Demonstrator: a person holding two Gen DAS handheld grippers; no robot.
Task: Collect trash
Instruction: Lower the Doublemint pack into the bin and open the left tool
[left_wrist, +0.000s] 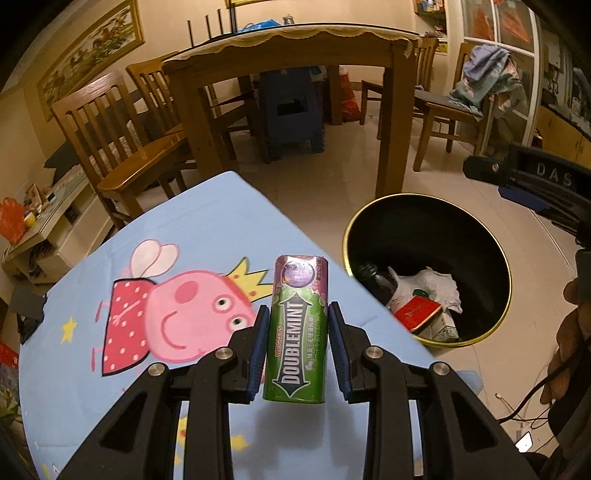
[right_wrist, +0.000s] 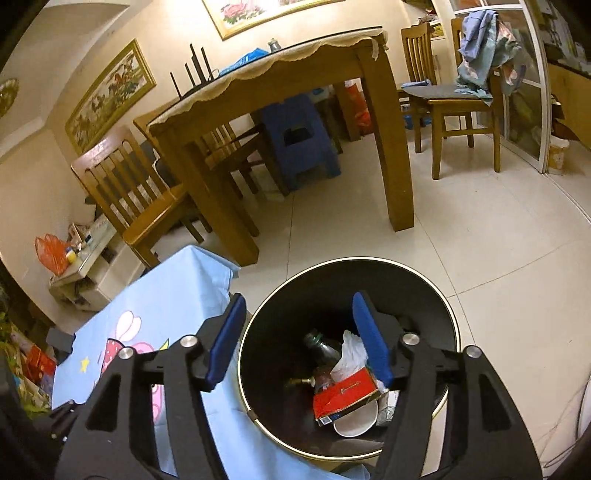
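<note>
A green Doublemint gum canister (left_wrist: 297, 334) stands upright on the blue Peppa Pig tablecloth (left_wrist: 147, 258). My left gripper (left_wrist: 297, 314) straddles it, its blue pads just off each side, not gripping. A black round bin (left_wrist: 424, 229) with a gold rim sits on the floor to the right of the table; it holds a red box (left_wrist: 417, 312), crumpled white paper and a dark bottle. My right gripper (right_wrist: 299, 306) is open and empty above the bin (right_wrist: 332, 288), over the red box (right_wrist: 345, 397), a white bowl (right_wrist: 356, 422) and a glass bottle (right_wrist: 321, 345).
A wooden dining table (left_wrist: 295, 55) with chairs (left_wrist: 122, 147) and a blue stool (left_wrist: 291, 114) stands beyond on the tiled floor. A chair draped with clothes (right_wrist: 476, 55) is at the right. A low shelf (left_wrist: 48, 229) stands at the left.
</note>
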